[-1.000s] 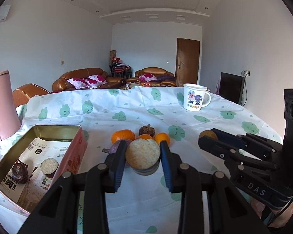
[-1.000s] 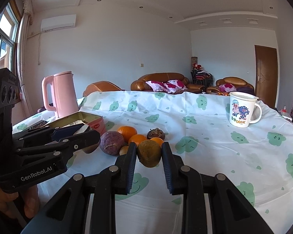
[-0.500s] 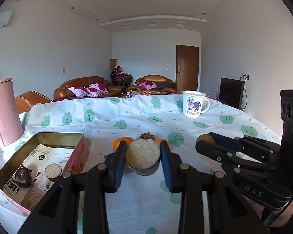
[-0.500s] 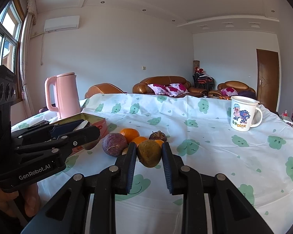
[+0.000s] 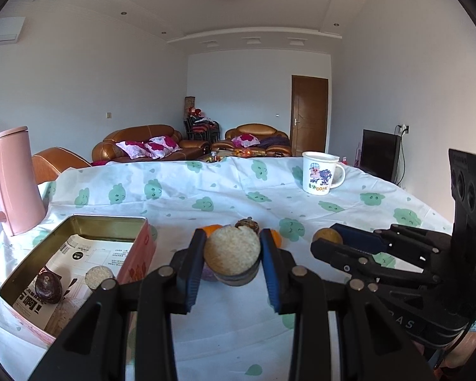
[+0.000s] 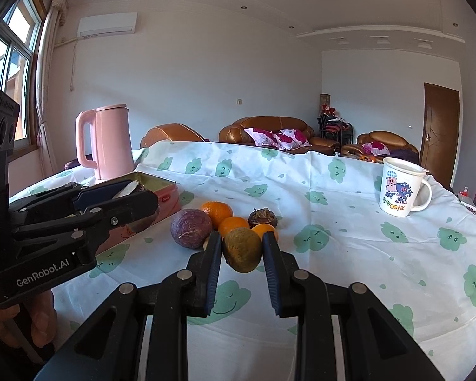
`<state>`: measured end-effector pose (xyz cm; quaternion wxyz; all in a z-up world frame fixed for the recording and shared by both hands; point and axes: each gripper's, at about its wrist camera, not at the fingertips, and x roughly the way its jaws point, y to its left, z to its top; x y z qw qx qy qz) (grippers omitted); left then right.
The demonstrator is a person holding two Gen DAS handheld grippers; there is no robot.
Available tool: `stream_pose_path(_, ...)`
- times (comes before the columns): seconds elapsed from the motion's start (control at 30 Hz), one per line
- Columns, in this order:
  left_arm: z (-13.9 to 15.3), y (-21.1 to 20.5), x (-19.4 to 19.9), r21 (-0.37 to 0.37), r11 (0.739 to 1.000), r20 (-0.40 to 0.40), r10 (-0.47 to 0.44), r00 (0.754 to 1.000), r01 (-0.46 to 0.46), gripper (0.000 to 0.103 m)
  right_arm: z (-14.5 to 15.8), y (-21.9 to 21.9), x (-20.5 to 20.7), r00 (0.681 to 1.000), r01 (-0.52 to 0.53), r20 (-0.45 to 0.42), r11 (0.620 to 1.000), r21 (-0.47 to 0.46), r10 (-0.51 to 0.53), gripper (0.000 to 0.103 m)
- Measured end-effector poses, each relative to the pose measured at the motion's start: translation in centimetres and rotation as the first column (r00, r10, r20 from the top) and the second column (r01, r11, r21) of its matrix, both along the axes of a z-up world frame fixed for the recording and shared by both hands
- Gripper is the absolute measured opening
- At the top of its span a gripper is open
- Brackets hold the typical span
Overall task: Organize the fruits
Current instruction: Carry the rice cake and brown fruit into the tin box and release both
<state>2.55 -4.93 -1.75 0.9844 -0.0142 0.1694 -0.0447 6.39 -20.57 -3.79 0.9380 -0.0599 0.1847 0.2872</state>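
Note:
My left gripper (image 5: 231, 255) is shut on a halved fruit (image 5: 232, 251) with a pale cut face, held above the table beside the pink tin (image 5: 136, 263). The tin holds a dark fruit (image 5: 48, 287) and another pale half (image 5: 99, 276). My right gripper (image 6: 241, 249) is shut on a brown-green fruit (image 6: 241, 249), held just above the cloth. Behind it lie a purple passion fruit (image 6: 191, 227), oranges (image 6: 216, 212) and a dark mangosteen (image 6: 262, 217). The left gripper also shows in the right wrist view (image 6: 120, 201), next to the tin (image 6: 166, 195).
A pink kettle (image 5: 11, 181) stands at the far left behind the tin. A white cartoon mug (image 5: 321, 173) stands at the far right of the table (image 5: 206, 187). The cloud-print cloth covers the table. Sofas and a door lie beyond.
Both grippers have risen with their fruits still held. The fruit pile and tin now sit lower in both views. The left gripper's view has tilted up a little.

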Motion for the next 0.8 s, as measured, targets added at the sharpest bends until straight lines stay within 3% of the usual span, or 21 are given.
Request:
stream_pose_path(0.4,2.1,7.8,0.2,-0.005,0.985,-0.035,0.174,0.984,-0.174,0.036,3.8,8.3,1.6,0.976,-0.190,-0.110,0.982,-0.003,0.188,0.028)
stream_pose_path(0.6,1.7,12.3,2.1,0.006,0.971,-0.099,0.238,0.966,-0.239,0.036,4.8,13.5,3.2,0.958,-0.253,-0.155,0.966,-0.045,0.243,0.028)
stream_pose_path(0.8,0.4,15.8,4.2,-0.019,0.967,-0.199,0.246,0.949,-0.254,0.036,3.8,17.8,4.8,0.946,-0.285,-0.185,0.954,-0.092,0.265,0.028)
